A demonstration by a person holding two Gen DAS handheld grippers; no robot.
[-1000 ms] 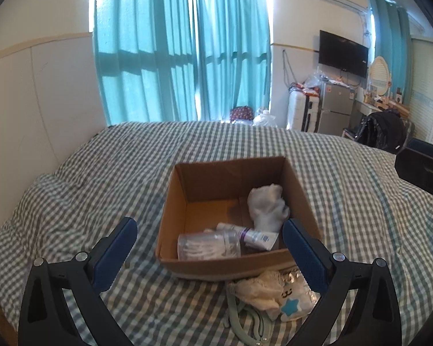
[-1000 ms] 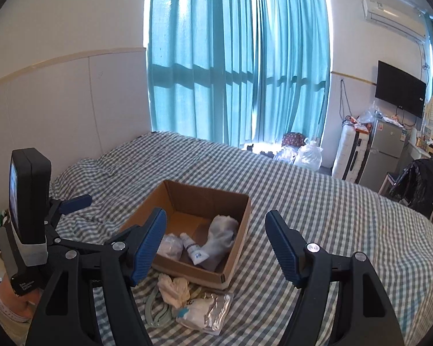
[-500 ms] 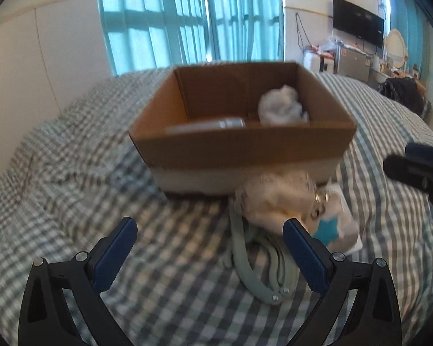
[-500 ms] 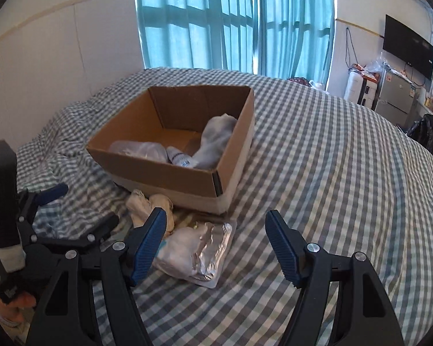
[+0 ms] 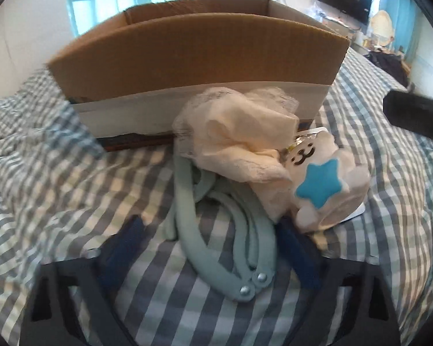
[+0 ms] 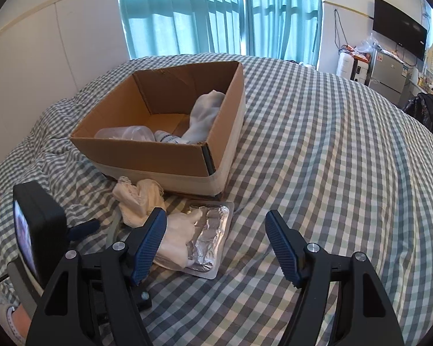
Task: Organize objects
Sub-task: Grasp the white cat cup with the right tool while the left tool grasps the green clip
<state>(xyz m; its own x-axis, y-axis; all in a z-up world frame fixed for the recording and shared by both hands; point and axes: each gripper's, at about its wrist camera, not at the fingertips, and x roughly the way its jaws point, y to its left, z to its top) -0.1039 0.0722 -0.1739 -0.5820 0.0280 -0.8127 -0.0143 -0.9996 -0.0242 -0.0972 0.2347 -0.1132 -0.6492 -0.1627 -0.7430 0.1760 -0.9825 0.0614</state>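
Cardboard box (image 6: pixel 170 155) on checked bedspread (image 6: pixel 317 150)

the open brown cardboard box (image 6: pixel 170 132) is a wall across the checked bed (image 6: pixel 332 150), and a heap crowds its near side: cream lace cloth (image 5: pixel 239 138), white plush cat with a blue star (image 5: pixel 323 184), pale green straps (image 5: pixel 216 230). the left tongs (image 5: pixel 207 250) straddle those straps. right of the silver foil packet (image 6: pixel 210 239), the bedspread lies open under the spread right tongs (image 6: pixel 216 248).
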